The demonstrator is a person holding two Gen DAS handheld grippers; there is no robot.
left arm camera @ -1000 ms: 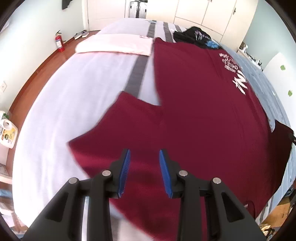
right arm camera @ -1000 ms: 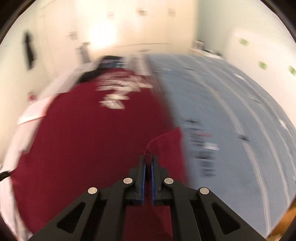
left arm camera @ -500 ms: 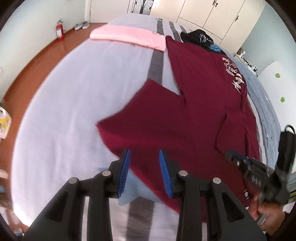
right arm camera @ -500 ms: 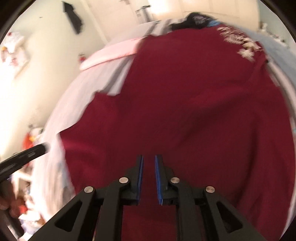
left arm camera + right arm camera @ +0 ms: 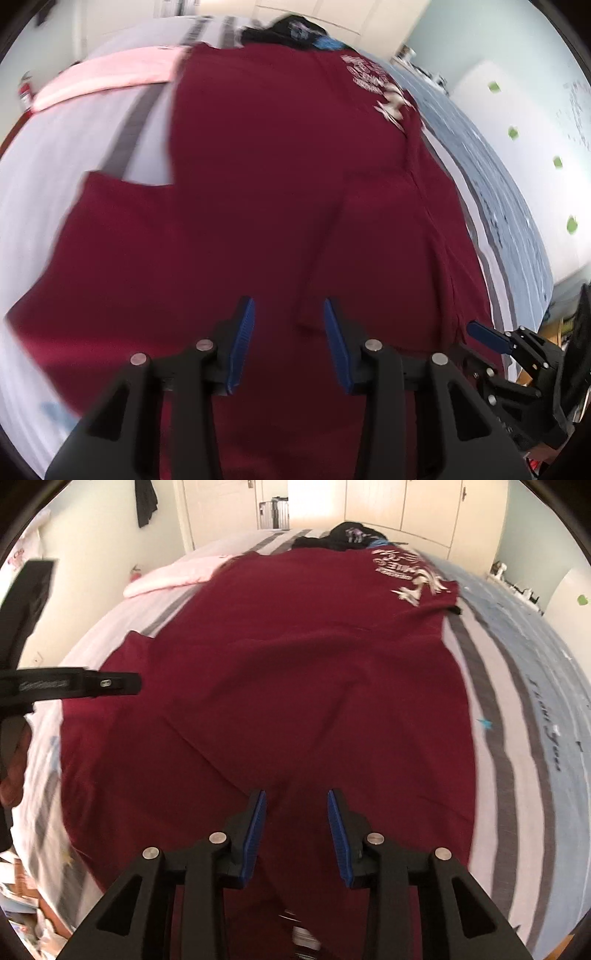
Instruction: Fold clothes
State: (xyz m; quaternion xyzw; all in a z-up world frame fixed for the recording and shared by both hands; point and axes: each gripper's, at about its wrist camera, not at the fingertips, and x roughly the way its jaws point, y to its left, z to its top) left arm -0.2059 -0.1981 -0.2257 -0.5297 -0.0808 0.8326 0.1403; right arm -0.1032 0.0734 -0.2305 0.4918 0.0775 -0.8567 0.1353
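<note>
While the maroon T-shirt (image 5: 280,672) lies spread on the bed (image 5: 524,738), its right sleeve folded in over the body, your left tongs (image 5: 288,343) hang released just above its lower part, gripping nothing. A pink garment (image 5: 173,578) rests beyond the shirt's far left corner, dark clothes (image 5: 343,535) past its far edge. Your right tongs (image 5: 296,834) are likewise spread apart, empty, over the shirt's near end.

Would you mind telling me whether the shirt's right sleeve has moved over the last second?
Yes. The sleeve now lies folded inward on the maroon shirt, away from the blue bedding it lay on earlier.
</note>
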